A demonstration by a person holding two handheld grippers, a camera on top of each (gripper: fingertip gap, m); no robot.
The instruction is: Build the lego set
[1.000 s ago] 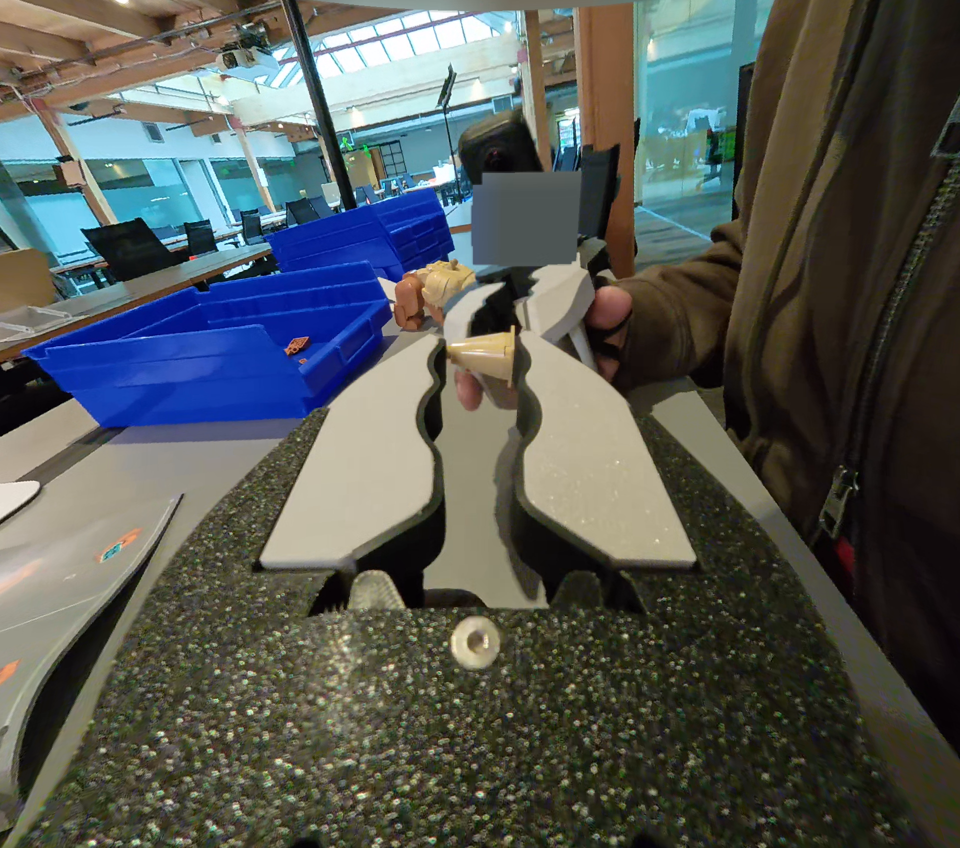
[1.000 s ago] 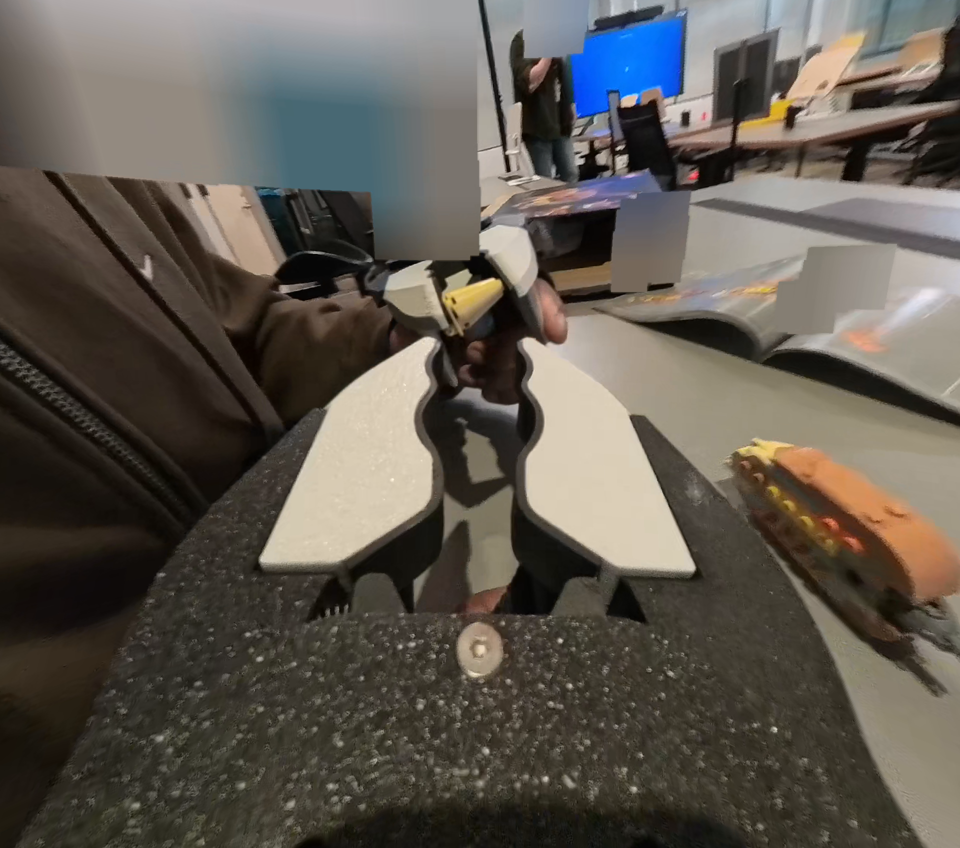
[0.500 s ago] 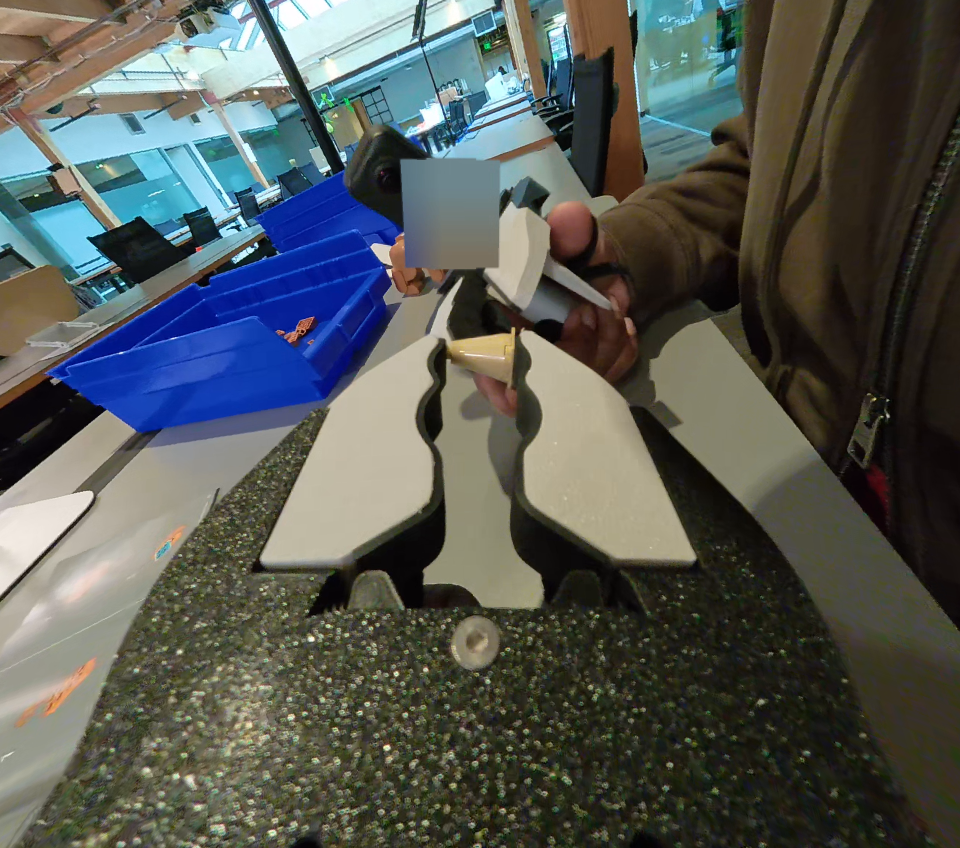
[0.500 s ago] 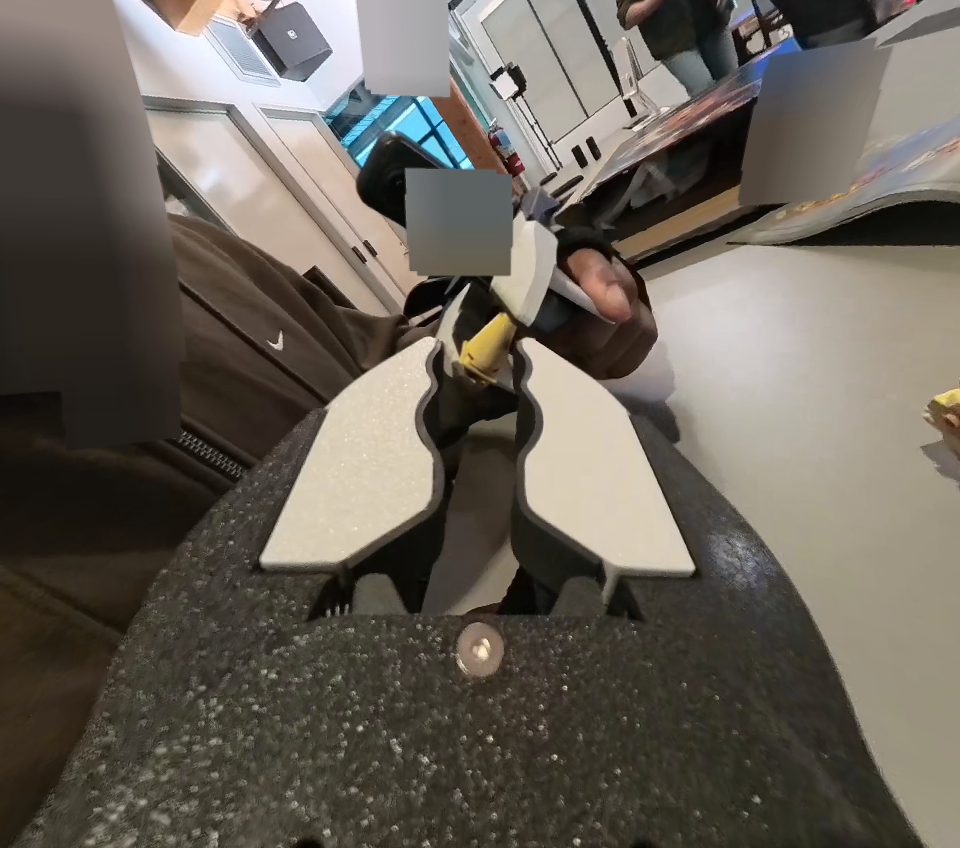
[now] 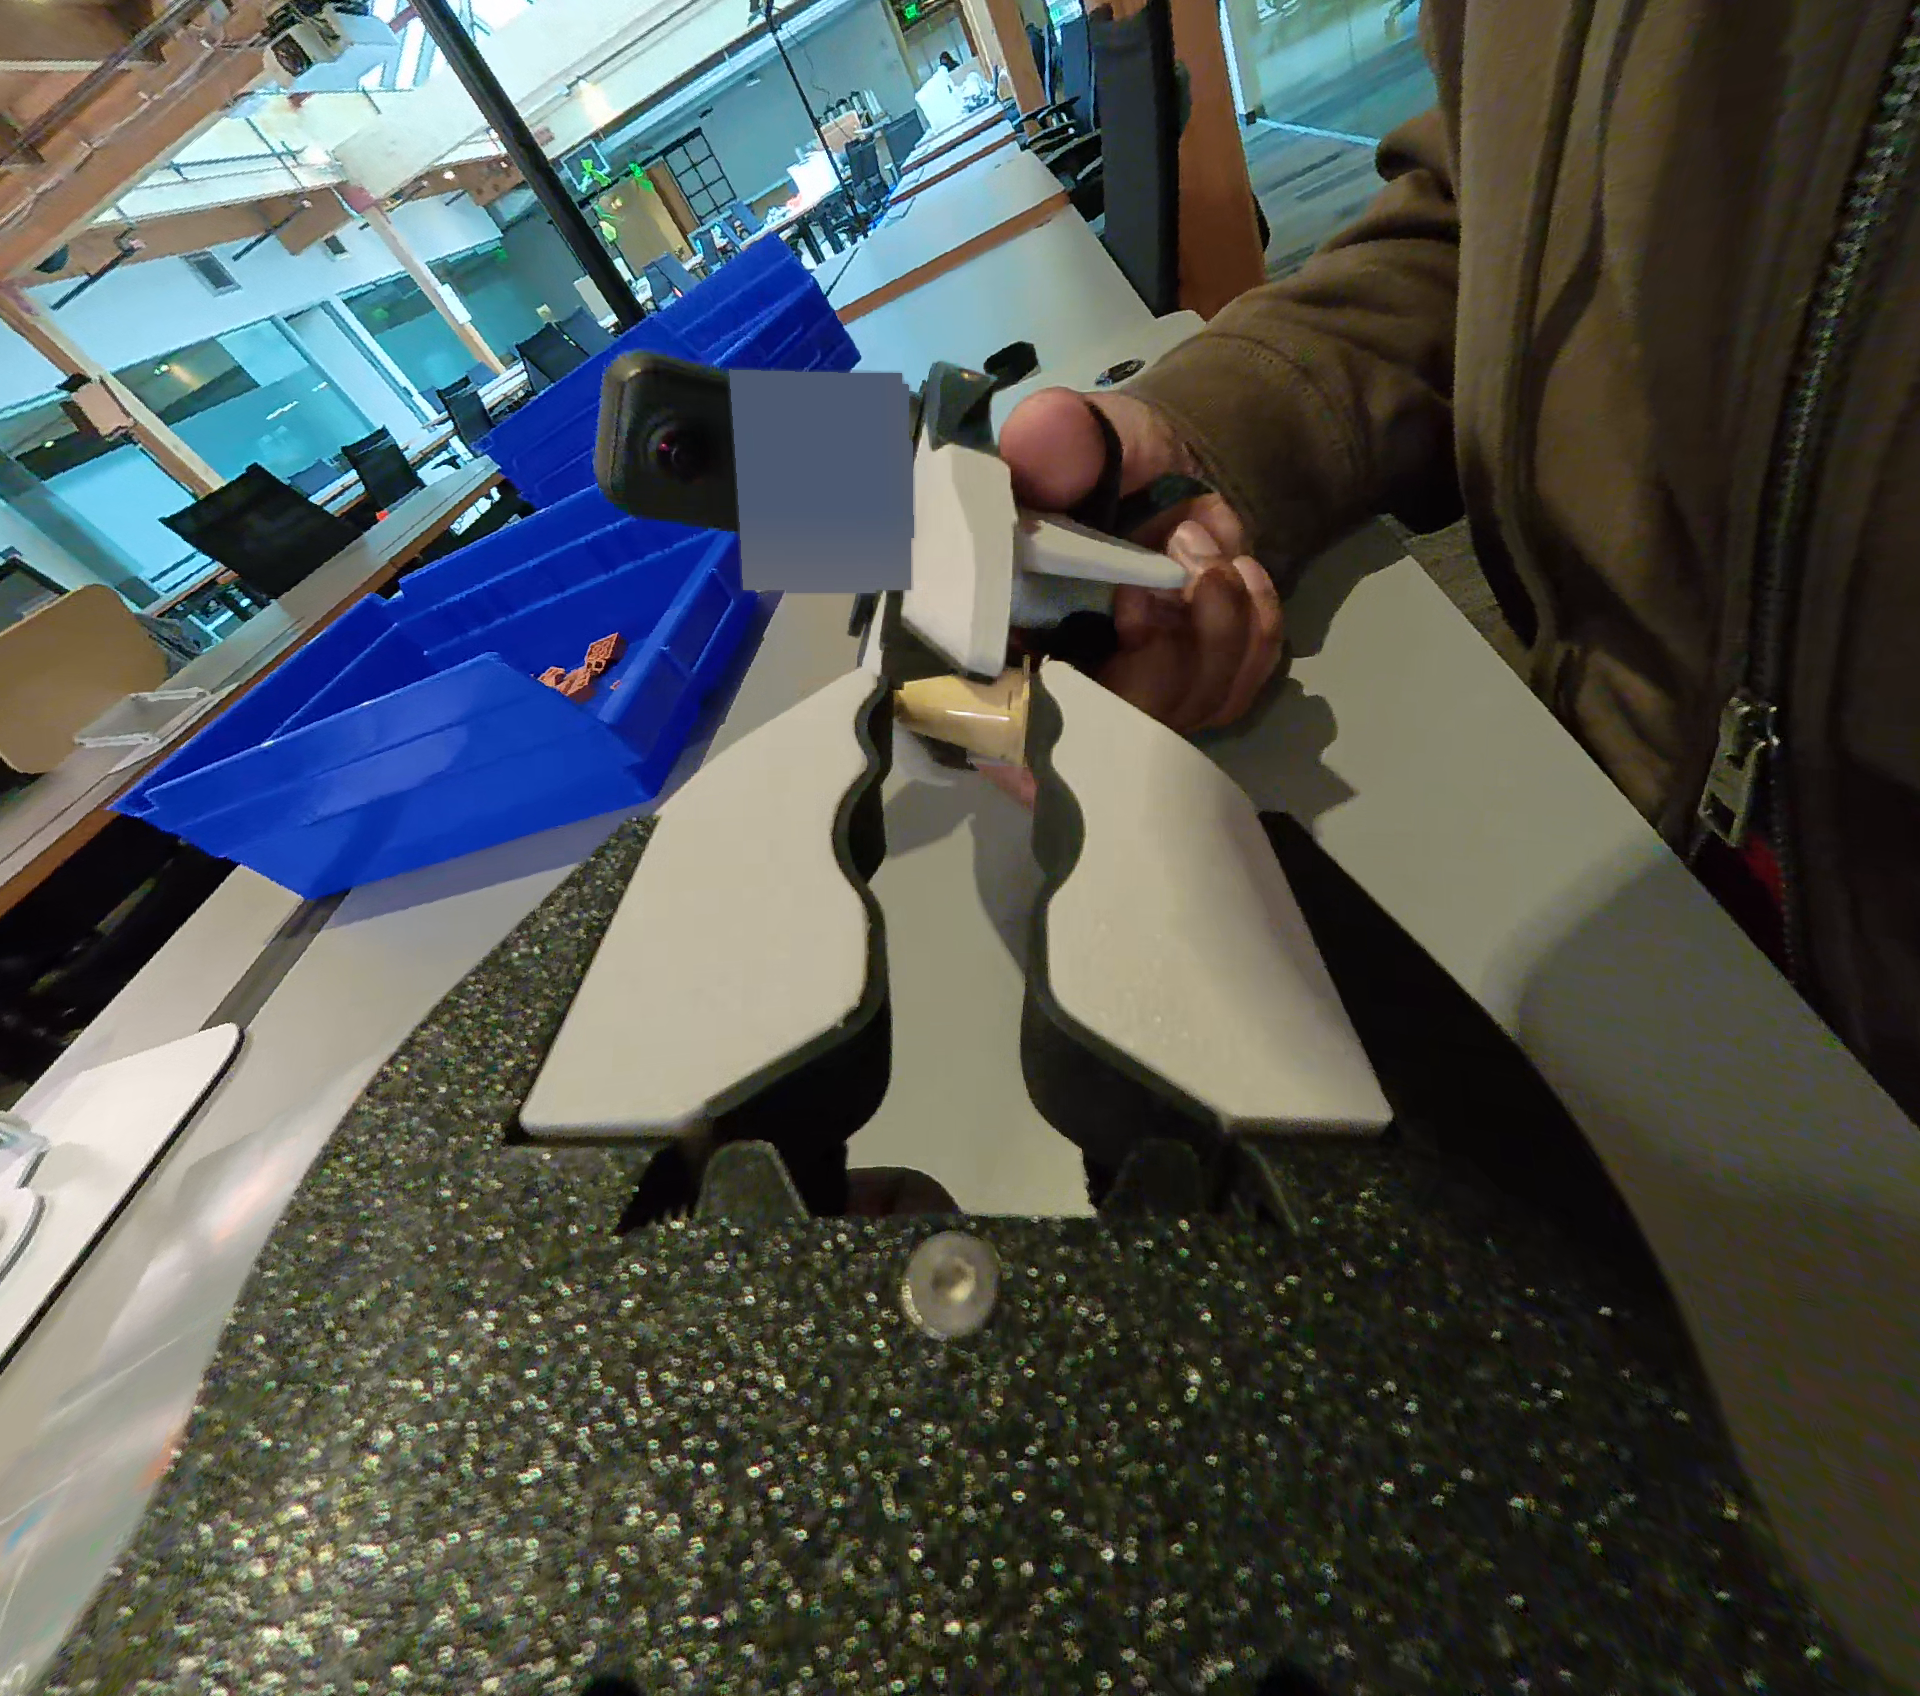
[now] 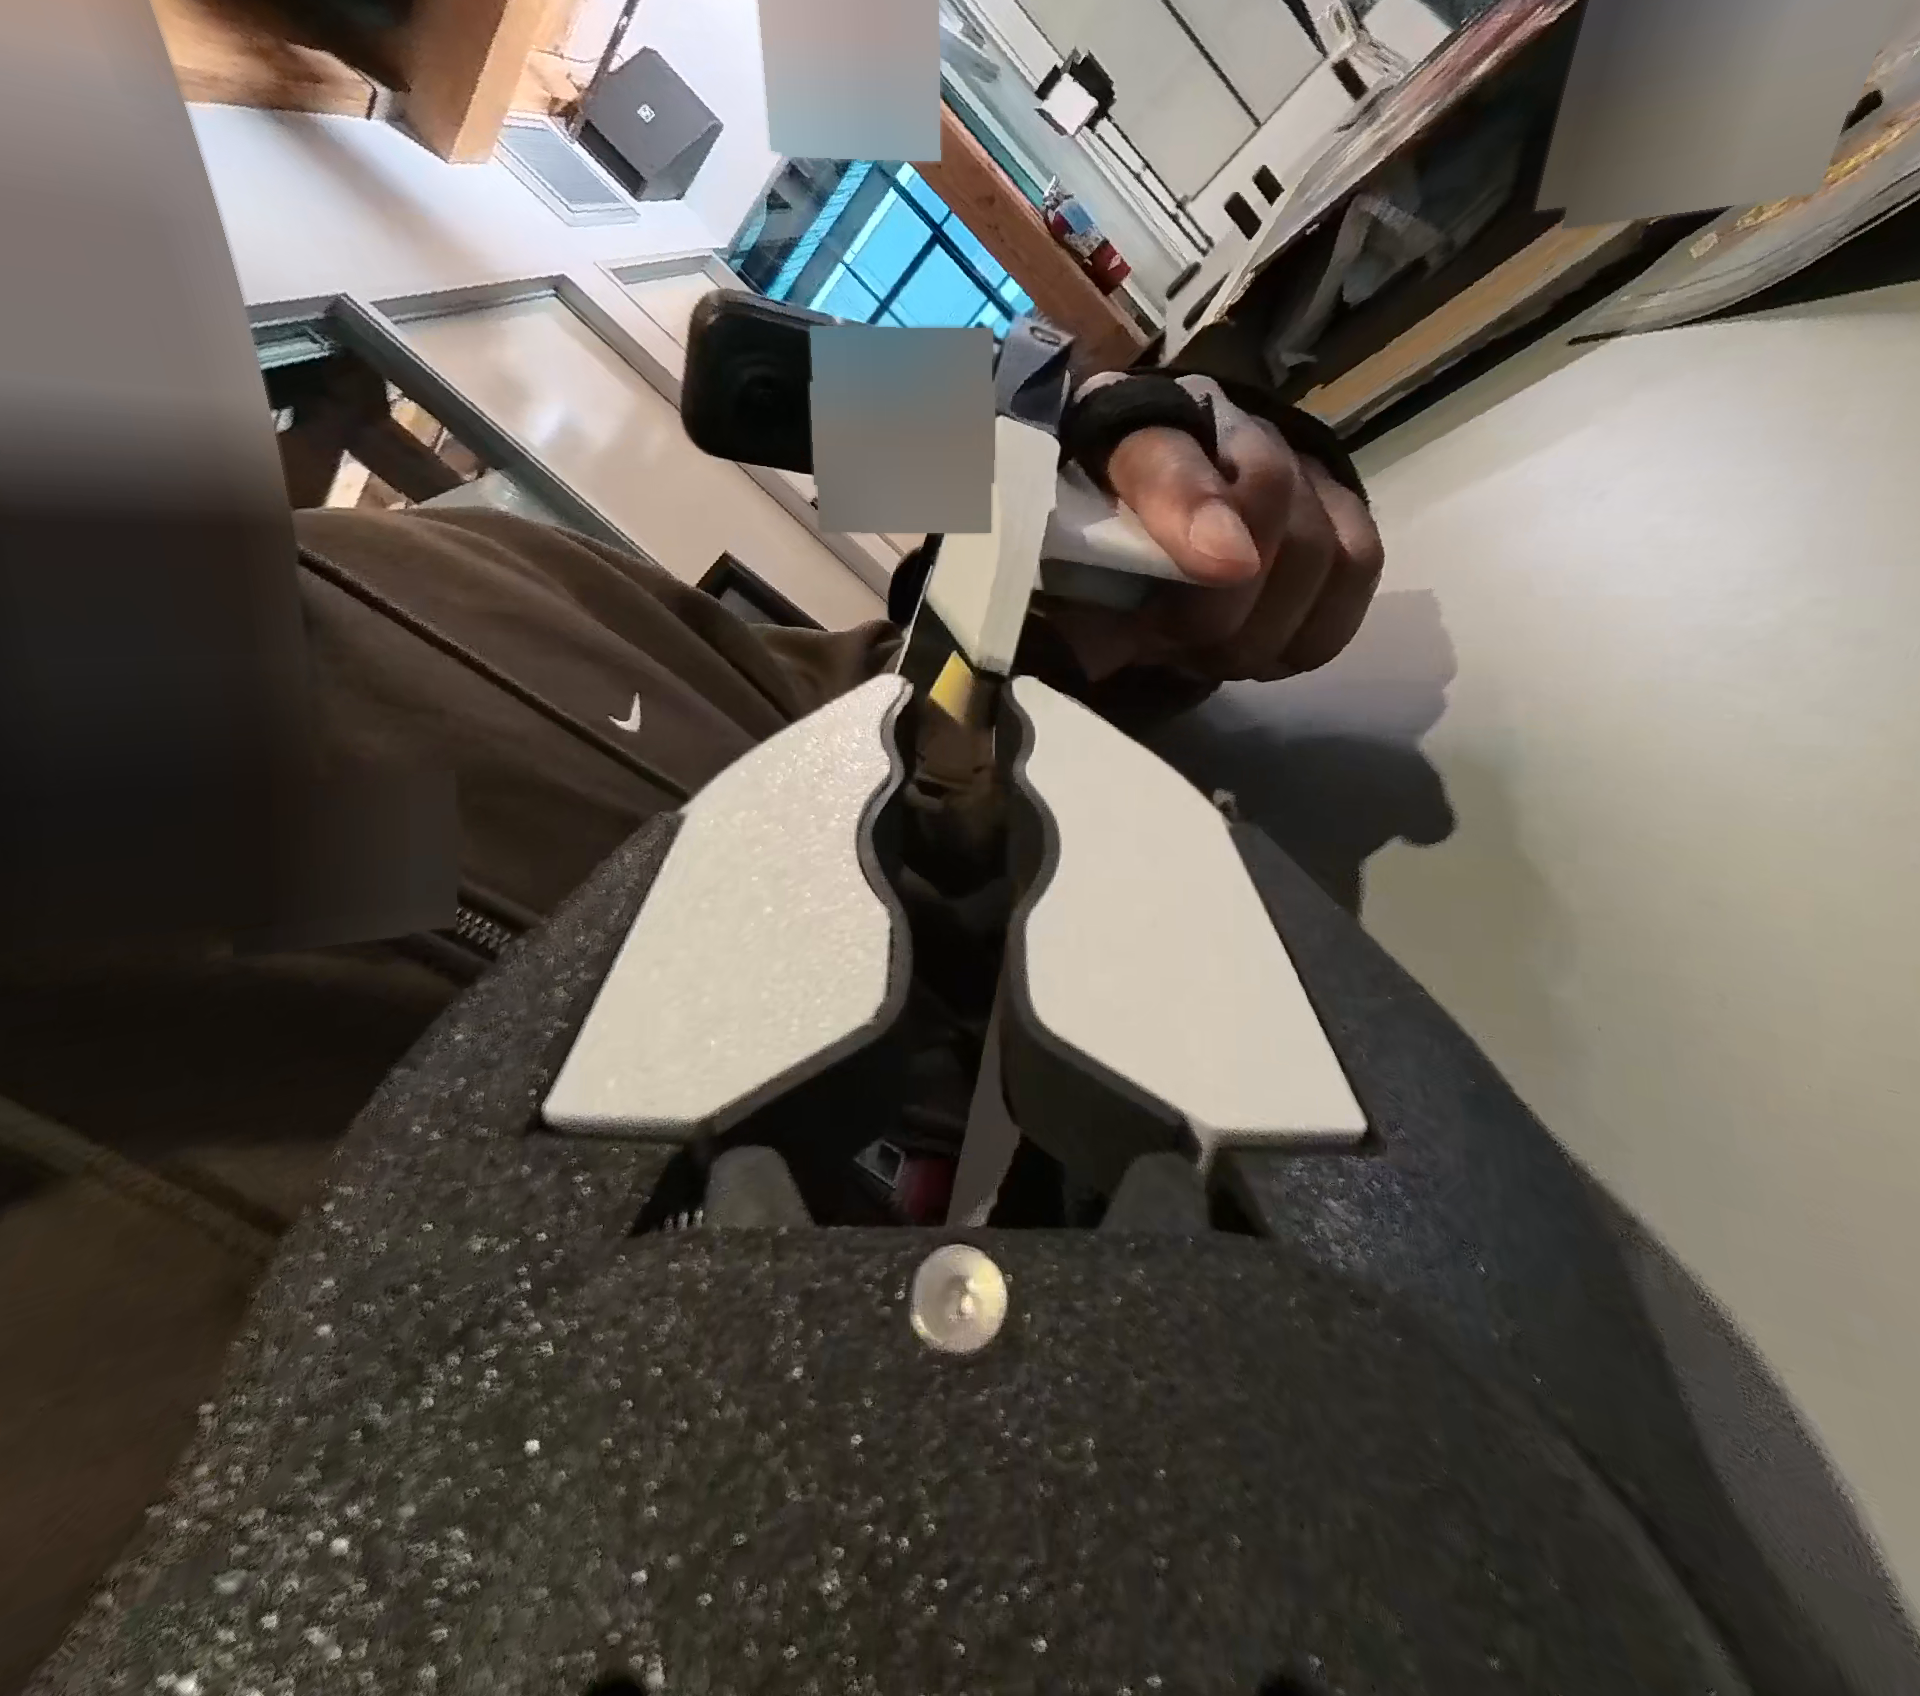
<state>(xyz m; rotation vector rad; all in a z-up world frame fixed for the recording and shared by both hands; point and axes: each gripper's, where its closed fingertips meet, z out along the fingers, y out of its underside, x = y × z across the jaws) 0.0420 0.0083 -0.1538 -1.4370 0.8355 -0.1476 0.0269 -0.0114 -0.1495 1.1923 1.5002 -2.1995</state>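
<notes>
Tan cone piece (image 5: 966,716) sits pinched crosswise at our left gripper (image 5: 961,727) tips, above the grey table (image 5: 1455,815). Right gripper (image 6: 956,711) closes around it from the opposite end; real contact, we can't tell. Risk: a skewed double pinch pops the cone out onto the table.
</notes>
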